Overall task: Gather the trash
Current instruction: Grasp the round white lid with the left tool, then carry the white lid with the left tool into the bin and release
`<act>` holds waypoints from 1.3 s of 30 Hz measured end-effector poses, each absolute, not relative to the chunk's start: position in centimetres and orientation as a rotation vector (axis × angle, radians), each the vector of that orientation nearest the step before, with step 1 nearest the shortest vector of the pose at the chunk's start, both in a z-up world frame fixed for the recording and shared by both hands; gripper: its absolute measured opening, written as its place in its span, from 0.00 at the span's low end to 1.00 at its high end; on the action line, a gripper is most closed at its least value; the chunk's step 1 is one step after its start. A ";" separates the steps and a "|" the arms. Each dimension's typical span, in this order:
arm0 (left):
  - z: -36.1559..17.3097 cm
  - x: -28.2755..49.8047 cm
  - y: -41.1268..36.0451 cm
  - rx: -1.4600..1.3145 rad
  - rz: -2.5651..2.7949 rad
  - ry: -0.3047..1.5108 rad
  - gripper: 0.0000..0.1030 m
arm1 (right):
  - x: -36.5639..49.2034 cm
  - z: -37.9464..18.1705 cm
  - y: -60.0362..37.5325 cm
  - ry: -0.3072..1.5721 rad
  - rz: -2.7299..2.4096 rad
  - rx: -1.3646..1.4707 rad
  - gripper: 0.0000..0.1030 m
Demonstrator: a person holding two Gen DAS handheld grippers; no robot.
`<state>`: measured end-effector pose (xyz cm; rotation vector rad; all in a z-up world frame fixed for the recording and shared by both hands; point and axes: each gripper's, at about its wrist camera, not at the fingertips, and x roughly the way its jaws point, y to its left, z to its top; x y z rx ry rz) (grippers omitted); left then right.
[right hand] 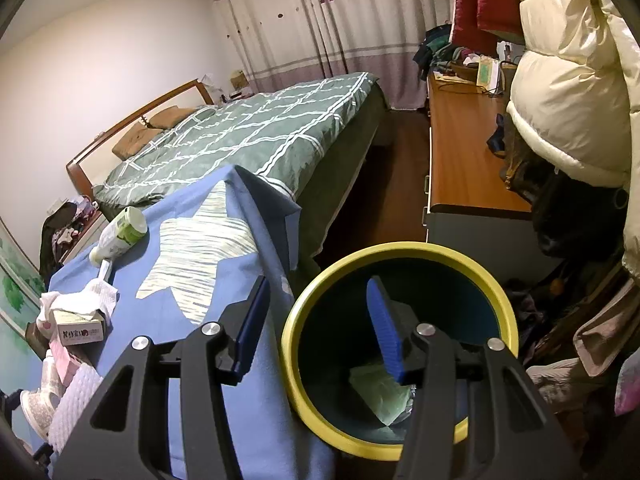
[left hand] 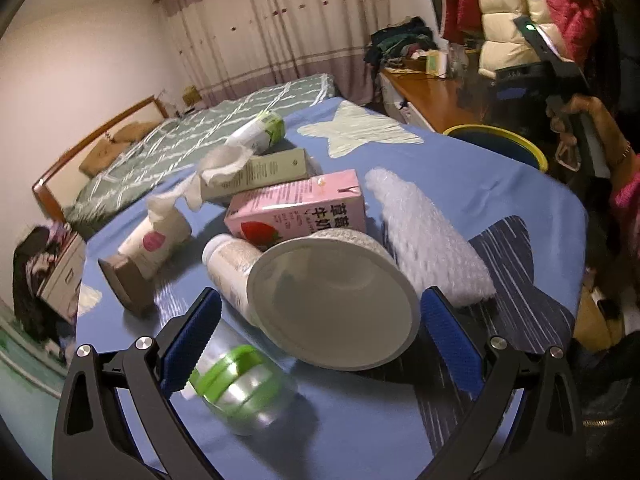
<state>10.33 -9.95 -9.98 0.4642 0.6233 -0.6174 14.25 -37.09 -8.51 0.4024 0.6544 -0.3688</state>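
Ideally the left tongs (left hand: 320, 316), spread wide, closed squarely on the paper bowl (left hand: 334, 304); right tongs (right hand: 320, 332) gaped over the bin (right hand: 400, 252).

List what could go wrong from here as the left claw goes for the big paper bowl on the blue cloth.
1. The left claw is open around the wide bowl, which lies tipped against the white bottle; closing may knock the bottle away or crush the bowl.
2. The clear green-banded bottle lies on its side by the left finger and could roll off.
3. The right claw hangs open over the yellow-rimmed bin, possibly blocking a drop.
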 end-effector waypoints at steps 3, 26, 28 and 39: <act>-10.1 10.8 -10.0 0.477 -0.642 0.619 0.95 | 14.5 -8.6 -36.8 0.658 -0.357 0.407 0.50; -10.6 12.0 -10.6 0.445 -0.812 0.671 0.88 | 14.3 -8.7 -36.3 0.664 -0.304 0.420 0.53; -10.0 11.7 -10.5 0.416 -0.801 0.658 0.88 | 14.3 -8.9 -36.3 0.669 -0.301 0.420 0.53; -5.1 10.2 -13.2 0.442 -0.746 0.584 0.88 | 13.5 -10.1 -37.1 0.677 -0.302 0.436 0.53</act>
